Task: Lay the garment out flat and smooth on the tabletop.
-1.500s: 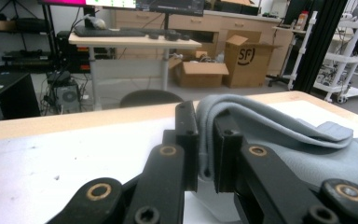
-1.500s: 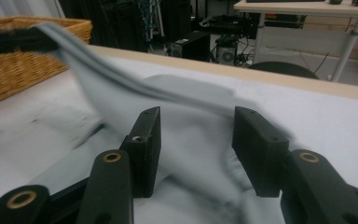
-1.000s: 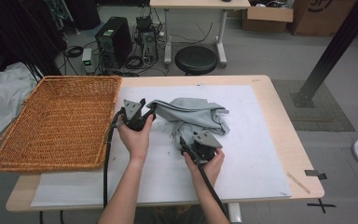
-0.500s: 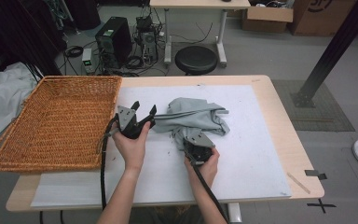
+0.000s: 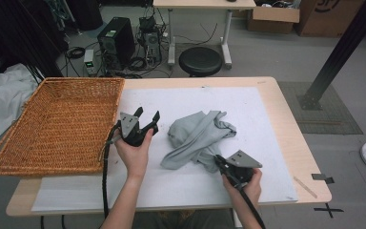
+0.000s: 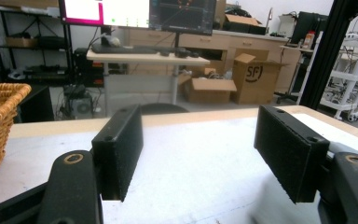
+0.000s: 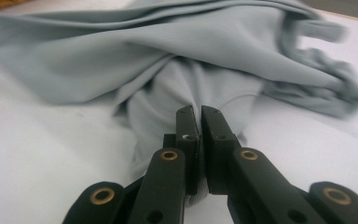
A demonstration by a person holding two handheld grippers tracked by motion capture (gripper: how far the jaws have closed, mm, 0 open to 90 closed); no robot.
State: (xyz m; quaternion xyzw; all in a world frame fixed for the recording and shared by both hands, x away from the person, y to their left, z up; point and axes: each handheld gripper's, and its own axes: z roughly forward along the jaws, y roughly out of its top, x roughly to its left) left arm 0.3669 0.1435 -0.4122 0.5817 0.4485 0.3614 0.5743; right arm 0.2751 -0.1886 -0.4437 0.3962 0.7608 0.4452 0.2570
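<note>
A crumpled grey cloth (image 5: 199, 138) lies on the white mat (image 5: 248, 105) in the middle of the table. My right gripper (image 5: 218, 162) is at the cloth's near right edge, and in the right gripper view (image 7: 199, 114) its jaws are shut on a pinched fold of the grey cloth (image 7: 191, 60). My left gripper (image 5: 146, 117) is held left of the cloth, apart from it, between cloth and basket. In the left gripper view (image 6: 198, 154) its jaws stand wide open with nothing between them.
A large wicker basket (image 5: 52, 124) sits on the table's left side, its rim (image 6: 0, 93) near my left gripper. Behind the table are a black stool (image 5: 200, 61), a computer tower (image 5: 116, 43) and a white desk. A black post (image 5: 343, 52) stands at right.
My right gripper has pulled back toward the near right edge, drawing the cloth with it. My left gripper has let go of the cloth, opened and shifted left.
</note>
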